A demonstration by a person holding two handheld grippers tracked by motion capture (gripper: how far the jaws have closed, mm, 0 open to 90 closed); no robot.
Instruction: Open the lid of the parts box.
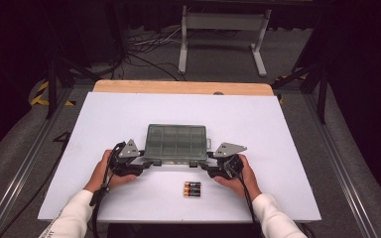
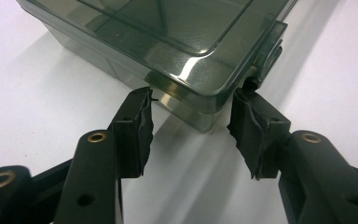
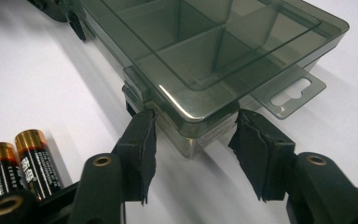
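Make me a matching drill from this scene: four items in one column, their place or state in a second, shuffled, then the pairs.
Items
1. Smoky transparent plastic compartment box
2. Copper-topped black batteries
3. Left tool
4. Right tool

Places or states
A. Lying side by side on the white table, nearer the person than the box
B. Jaws open at the box's near right corner
C. Lid closed, at the table's centre
D. Jaws open at the box's near left corner

Pairs: 1-C, 2-A, 3-D, 4-B
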